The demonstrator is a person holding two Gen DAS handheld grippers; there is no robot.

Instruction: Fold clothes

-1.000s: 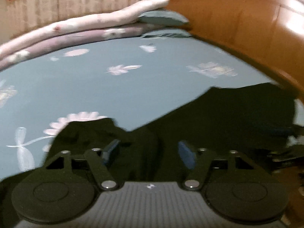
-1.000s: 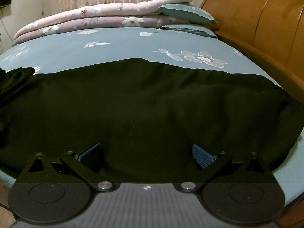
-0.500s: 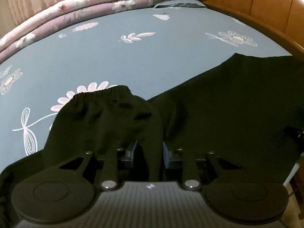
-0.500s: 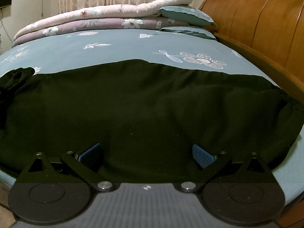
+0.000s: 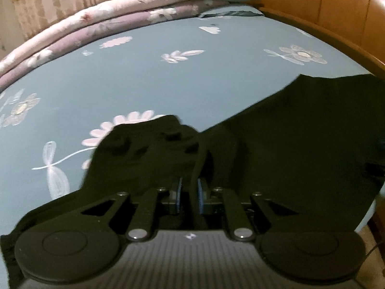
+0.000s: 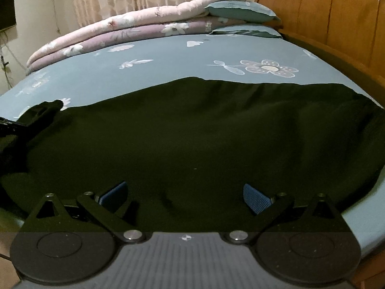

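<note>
Black garment fold sits between the closing left gripper; right gripper gapes wide.

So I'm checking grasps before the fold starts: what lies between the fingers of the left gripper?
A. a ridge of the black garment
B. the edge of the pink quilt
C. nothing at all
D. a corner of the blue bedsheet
A: in the left wrist view the left gripper is closing its blue pads on a raised ridge of the black garment.

Garment spread on bed, folded quilts behind, headboard right
</note>
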